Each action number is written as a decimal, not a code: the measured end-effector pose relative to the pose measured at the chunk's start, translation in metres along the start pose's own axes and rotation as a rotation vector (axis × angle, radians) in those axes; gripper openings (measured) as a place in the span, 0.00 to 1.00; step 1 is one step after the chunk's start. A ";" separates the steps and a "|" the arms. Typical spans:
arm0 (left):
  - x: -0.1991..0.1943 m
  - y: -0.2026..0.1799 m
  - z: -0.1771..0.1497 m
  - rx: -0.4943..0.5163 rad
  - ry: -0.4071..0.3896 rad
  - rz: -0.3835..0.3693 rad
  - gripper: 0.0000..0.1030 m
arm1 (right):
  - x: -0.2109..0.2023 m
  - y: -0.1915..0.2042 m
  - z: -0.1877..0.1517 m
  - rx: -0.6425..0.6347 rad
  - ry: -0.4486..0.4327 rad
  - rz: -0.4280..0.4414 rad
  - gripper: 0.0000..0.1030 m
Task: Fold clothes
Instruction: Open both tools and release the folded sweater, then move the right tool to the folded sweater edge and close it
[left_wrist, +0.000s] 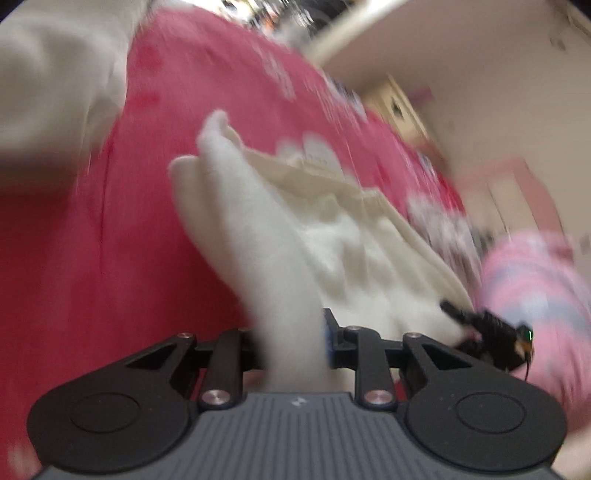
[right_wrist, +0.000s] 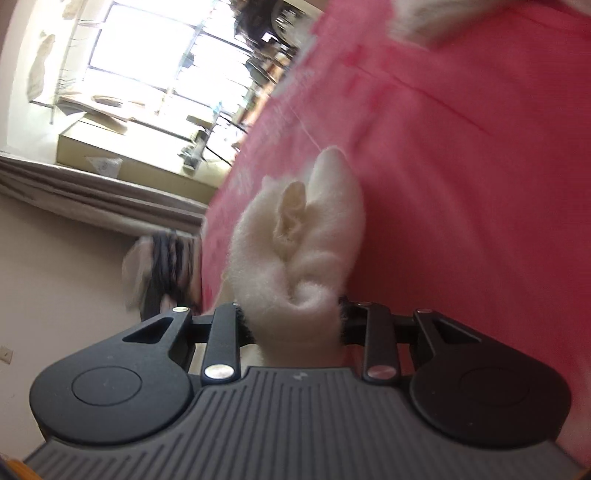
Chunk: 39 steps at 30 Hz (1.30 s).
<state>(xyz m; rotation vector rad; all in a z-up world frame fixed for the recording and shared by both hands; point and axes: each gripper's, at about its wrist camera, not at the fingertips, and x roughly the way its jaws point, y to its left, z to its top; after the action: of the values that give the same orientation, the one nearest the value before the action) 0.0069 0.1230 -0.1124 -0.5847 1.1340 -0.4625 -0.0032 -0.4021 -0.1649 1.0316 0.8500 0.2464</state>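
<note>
Both grippers clamp a fluffy white garment (left_wrist: 266, 229) over a pink bedsheet (left_wrist: 92, 258): the left gripper (left_wrist: 291, 343) pinches one bunched edge, the right gripper (right_wrist: 295, 325) another, its far end pointing toward 12 o'clock.

Both views are bright with soft daylight. In the right wrist view the light comes from a window (right_wrist: 155, 62) at the upper left of the frame, blown out to near white, with glare washing over the sill below it. Shadows are faint and soft. The left wrist view is heavily motion-blurred: the pink bedspread (left_wrist: 92, 240), the white fleece garment (left_wrist: 258, 229) and the room at the upper right all smear in streaks. The right wrist view is sharper at centre, where the fleece fibres show, but blurs toward the top and left edges. Fisheye distortion bends straight lines near every edge. The black tong housings at the bottom stay in focus.
</note>
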 end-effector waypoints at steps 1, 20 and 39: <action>-0.001 0.001 -0.014 0.013 0.059 -0.009 0.28 | -0.015 -0.004 -0.017 0.004 0.008 -0.023 0.28; -0.009 -0.137 0.031 0.797 0.047 0.456 0.57 | -0.044 0.157 -0.030 -1.056 -0.101 -0.287 0.92; 0.071 -0.091 0.018 0.909 0.141 0.318 0.49 | 0.169 0.166 -0.063 -1.537 0.456 -0.041 0.49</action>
<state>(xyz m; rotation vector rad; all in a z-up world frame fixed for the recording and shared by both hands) 0.0444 0.0140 -0.0979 0.4187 0.9944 -0.6803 0.0965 -0.1821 -0.1267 -0.5043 0.7804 0.9326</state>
